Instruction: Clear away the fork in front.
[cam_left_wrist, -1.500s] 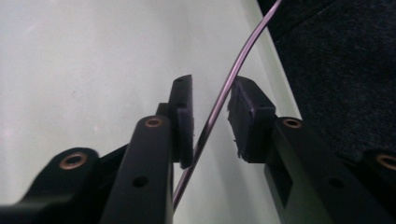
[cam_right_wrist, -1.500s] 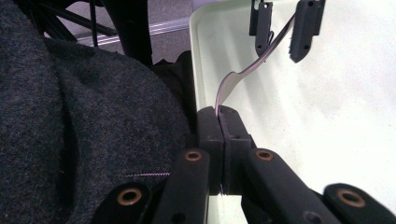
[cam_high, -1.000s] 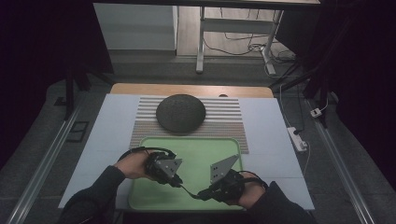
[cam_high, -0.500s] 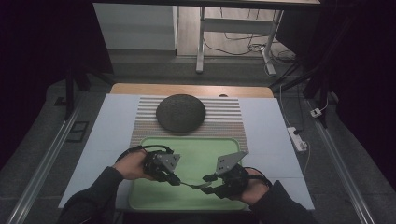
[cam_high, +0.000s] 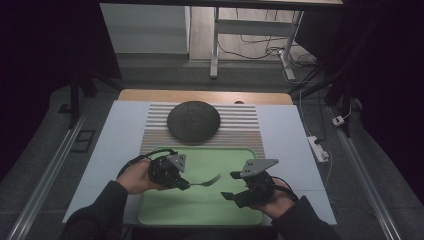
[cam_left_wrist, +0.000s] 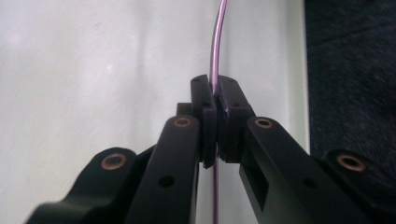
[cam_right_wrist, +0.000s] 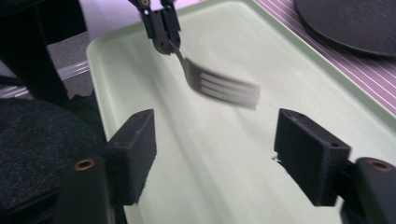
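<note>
- Currently, my left gripper (cam_high: 184, 185) clamps the fork (cam_high: 206, 181) by its handle, holding it above the middle of the green tray (cam_high: 200, 210), tines toward my right gripper (cam_high: 231, 186).
- My right gripper's jaws stand wide apart and empty, just beside the tines.
- Likely step: a handover; I should close on the neck before the left lets go.
- Dark plate (cam_high: 193, 120): beyond the tray, on the striped mat (cam_high: 245, 131).

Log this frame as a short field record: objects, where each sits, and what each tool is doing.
surface: pale green plastic tray on a white table cover
held object: silver metal fork, tines toward the right tool, above the tray
left tool: shut on the fork's handle
right tool: open, holding nothing, facing the fork tines
behind tray: dark round plate on a striped placemat
</note>
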